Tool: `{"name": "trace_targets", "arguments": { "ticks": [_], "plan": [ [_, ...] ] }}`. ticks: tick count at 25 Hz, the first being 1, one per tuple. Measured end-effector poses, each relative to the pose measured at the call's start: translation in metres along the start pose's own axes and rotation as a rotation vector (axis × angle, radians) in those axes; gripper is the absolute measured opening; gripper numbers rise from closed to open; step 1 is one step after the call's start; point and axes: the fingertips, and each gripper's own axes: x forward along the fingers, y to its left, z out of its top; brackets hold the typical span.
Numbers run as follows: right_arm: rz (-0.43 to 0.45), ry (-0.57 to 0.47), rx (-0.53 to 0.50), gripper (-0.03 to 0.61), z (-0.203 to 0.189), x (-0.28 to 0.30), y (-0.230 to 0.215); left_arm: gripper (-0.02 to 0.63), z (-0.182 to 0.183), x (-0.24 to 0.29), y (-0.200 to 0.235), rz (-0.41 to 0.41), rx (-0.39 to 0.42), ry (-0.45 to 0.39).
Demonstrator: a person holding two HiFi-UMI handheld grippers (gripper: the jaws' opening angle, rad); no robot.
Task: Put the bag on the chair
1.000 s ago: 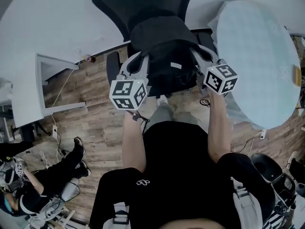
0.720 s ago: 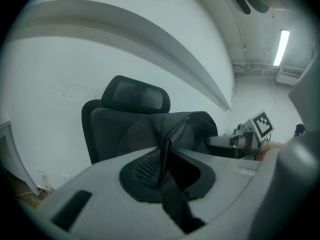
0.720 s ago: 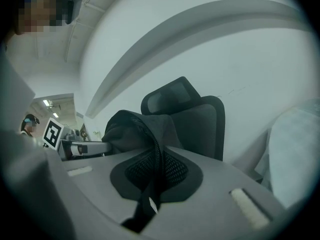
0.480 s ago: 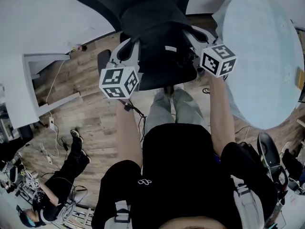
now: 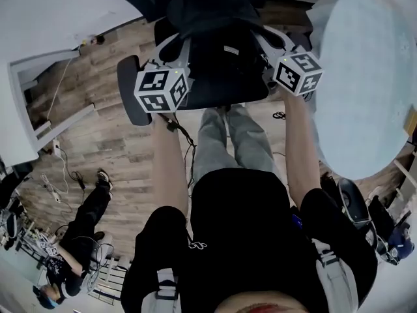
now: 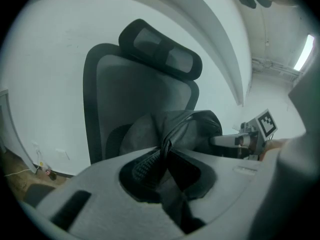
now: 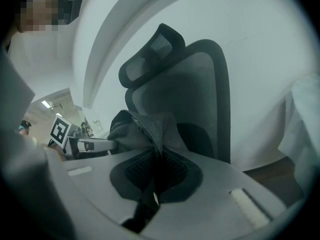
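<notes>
Both ends gripped: my left gripper (image 6: 162, 154) is clamped on one bag edge, my right gripper (image 7: 152, 159) on the other. The bag (image 5: 225, 52) hangs at twelve o'clock over the chair (image 5: 128, 93) seat. Next, I reckon: lower it, then release.

The person stands with both bare forearms stretched forward and roughly parallel, the left forearm (image 5: 171, 168) and the right forearm (image 5: 303, 149) reaching out from a black short-sleeved top (image 5: 241, 240). Each hand carries a grey two-jaw gripper at about the same height. The left gripper (image 5: 177, 45) and the right gripper (image 5: 268, 41) both point away from the body, well apart, marker cubes turned up towards the head. In the left gripper view the jaws are pinched on a fold of the black fabric bag (image 6: 172, 129). In the right gripper view the jaws are likewise pressed together on a fold of it. Grey-trousered legs (image 5: 228, 135) show between the arms.
</notes>
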Motion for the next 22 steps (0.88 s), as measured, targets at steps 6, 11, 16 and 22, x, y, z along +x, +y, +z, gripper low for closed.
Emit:
{"name": "trace_targets", "arguments": {
  "ticks": [6, 11, 16, 22],
  "plan": [
    [-0.021, -0.012, 0.061, 0.02, -0.016, 0.023, -0.02, 0.031, -0.014, 0.028, 0.02, -0.012, -0.019, 0.011],
    [-0.097, -0.01, 0.082, 0.034, -0.015, 0.047, -0.035, 0.048, -0.016, 0.048, 0.046, 0.065, -0.109, 0.0],
    [-0.207, 0.063, 0.059, 0.192, -0.015, 0.034, -0.035, 0.107, -0.025, 0.032, 0.051, 0.152, -0.12, 0.069],
    [-0.246, -0.016, 0.08, 0.184, 0.009, -0.012, -0.017, 0.145, -0.019, -0.03, 0.058, 0.257, -0.128, 0.038]
  ]
}}
